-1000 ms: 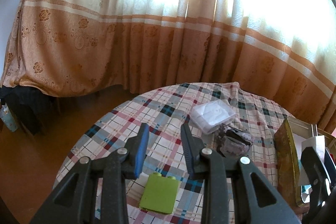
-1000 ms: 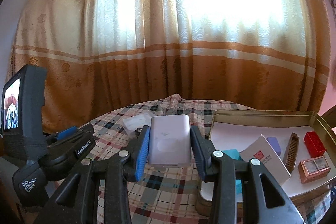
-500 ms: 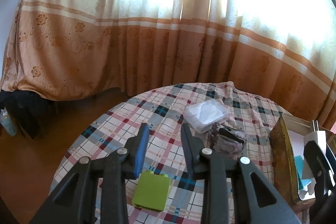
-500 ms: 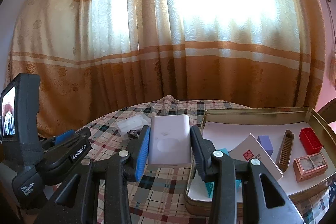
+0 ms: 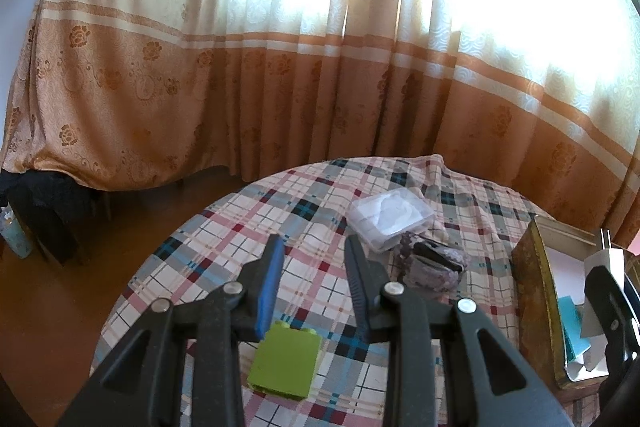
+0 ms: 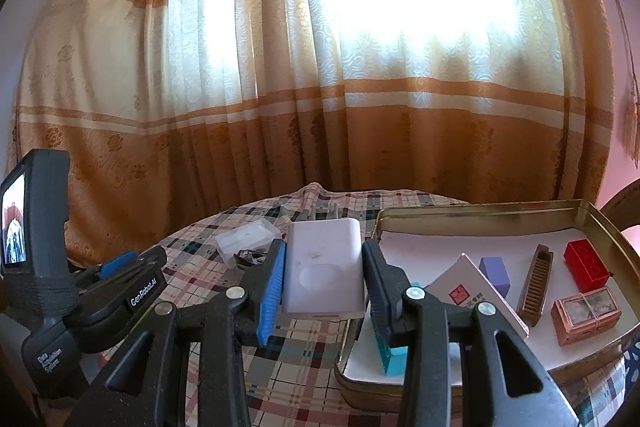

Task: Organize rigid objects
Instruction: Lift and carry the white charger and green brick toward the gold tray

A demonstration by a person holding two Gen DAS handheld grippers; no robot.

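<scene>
My right gripper is shut on a pale, flat power bank, held above the checked tablecloth just left of the gold tin tray. In the tray lie a red block, a purple block, a brown ribbed piece, a pink box, a white card box and a teal block. My left gripper hovers open over the table with nothing between its fingers. A green brick lies just below it.
A clear plastic case and a dark crumpled bundle lie beyond the left gripper. The round table drops off to the floor on the left. A curtain hangs close behind. A dark chair stands far left.
The right gripper, still gripping the power bank, has shifted slightly, so more of the tray's inside shows. The left gripper has barely moved.
</scene>
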